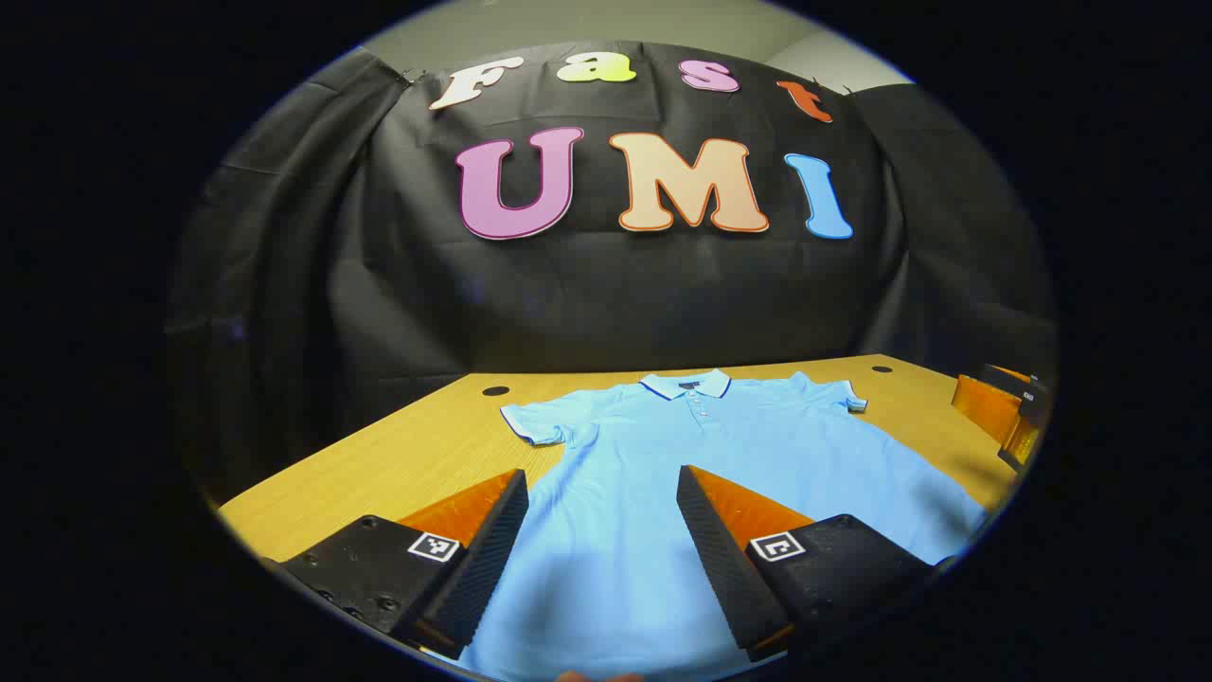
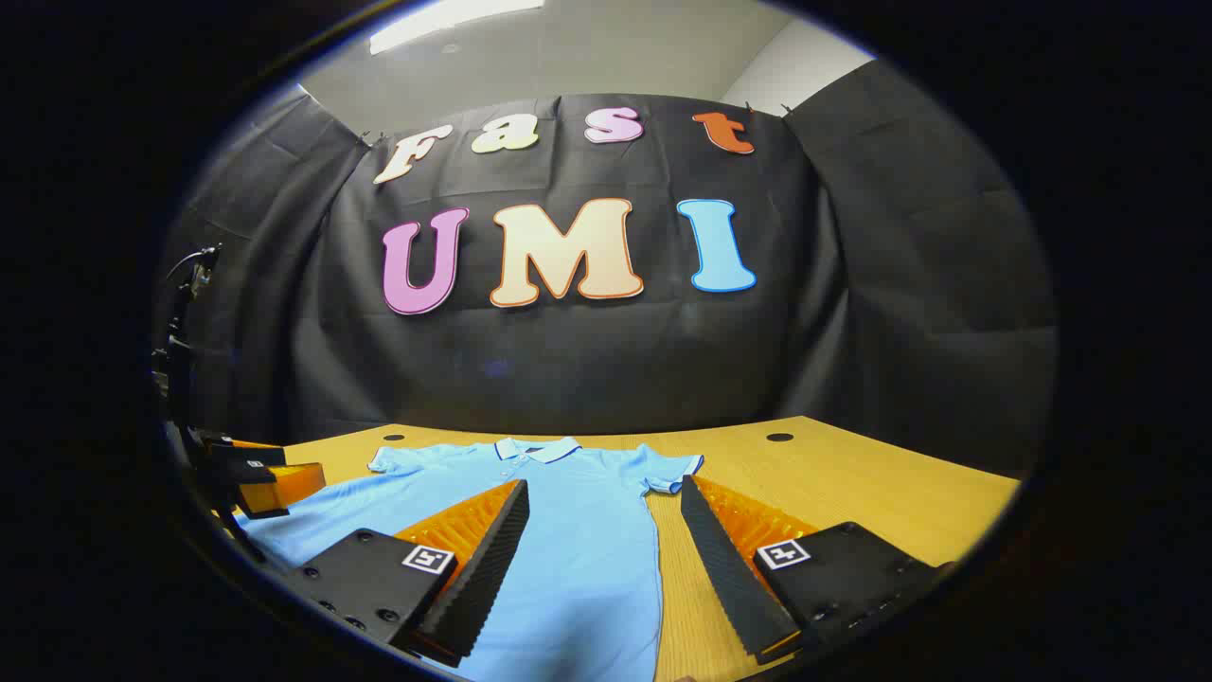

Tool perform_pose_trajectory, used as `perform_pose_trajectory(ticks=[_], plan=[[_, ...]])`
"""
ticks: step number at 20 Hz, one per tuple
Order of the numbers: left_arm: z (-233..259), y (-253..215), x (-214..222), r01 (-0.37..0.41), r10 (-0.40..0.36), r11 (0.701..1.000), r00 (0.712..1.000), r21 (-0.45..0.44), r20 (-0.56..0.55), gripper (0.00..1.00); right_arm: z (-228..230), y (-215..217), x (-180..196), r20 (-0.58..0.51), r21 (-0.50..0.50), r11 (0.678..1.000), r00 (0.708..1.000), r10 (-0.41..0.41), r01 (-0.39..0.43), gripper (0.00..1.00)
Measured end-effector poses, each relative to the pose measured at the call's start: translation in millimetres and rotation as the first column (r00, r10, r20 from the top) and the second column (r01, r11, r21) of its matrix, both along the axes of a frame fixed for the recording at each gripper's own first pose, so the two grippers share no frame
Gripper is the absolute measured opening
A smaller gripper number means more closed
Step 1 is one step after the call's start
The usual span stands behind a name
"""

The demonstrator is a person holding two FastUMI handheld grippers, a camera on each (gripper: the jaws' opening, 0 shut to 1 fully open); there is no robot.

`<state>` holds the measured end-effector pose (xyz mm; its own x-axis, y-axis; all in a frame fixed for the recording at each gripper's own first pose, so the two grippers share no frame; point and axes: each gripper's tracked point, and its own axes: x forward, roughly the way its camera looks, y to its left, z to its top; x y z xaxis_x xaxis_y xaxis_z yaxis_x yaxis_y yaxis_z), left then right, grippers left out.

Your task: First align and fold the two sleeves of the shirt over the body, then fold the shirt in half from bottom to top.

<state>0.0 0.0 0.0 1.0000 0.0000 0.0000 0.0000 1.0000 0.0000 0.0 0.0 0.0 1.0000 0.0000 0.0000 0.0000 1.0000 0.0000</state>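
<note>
- Your left gripper [image 1: 602,493] hung above the near part of the shirt [image 1: 682,455] with its jaws spread wide, gripping nothing; the fabric showed between its two fingers.
- Your right gripper [image 2: 602,502] was likewise released and empty, poised over the shirt's right edge, one finger above the cloth and the other above bare worktop [image 2: 852,483].
- The shirt lay flat and face up on the worktop, spread out, no fold yet made, so by my reading the task stood at its very start.
- Its long axis ran straight away from you: hem nearest you, collar [image 1: 685,384] at the far end towards the booth's cloth wall, buttons facing up.
- The relation that mattered: each sleeve lay ahead of its own gripper and out to the side. The left sleeve [image 1: 540,421] sat forward and to the left of your left gripper; the right sleeve [image 2: 674,471] sat just ahead of your right gripper, between its fingers' line of sight.
- Both sleeves stuck out sideways across the shirt's long axis, so each would probably have to swing inward over the body.
- Your right gripper looked the closer of the two to its sleeve.
- From the right gripper view, the left gripper [image 2: 256,483] showed at the shirt's far left edge.
</note>
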Motion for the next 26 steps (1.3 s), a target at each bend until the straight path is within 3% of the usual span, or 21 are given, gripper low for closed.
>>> perform_pose_trajectory(ticks=[6,17,26], plan=[[-2.7,-1.0,3.3,0.003,-0.003,1.000,1.000,0.000,-0.007,0.95,-3.0,-8.4,5.3,-0.023,-0.049,0.999,1.000,-0.005,0.004,1.00],[-0.3,4.2,4.0,-0.006,0.006,1.000,1.000,-0.021,0.006,0.95,3.8,5.9,13.2,-0.047,-0.030,0.997,0.997,0.063,-0.064,1.00],[0.7,6.0,2.6,-0.017,0.018,0.999,1.000,-0.042,0.021,0.95,36.6,12.2,52.2,-0.100,-0.046,0.991,0.988,0.117,-0.122,0.99]])
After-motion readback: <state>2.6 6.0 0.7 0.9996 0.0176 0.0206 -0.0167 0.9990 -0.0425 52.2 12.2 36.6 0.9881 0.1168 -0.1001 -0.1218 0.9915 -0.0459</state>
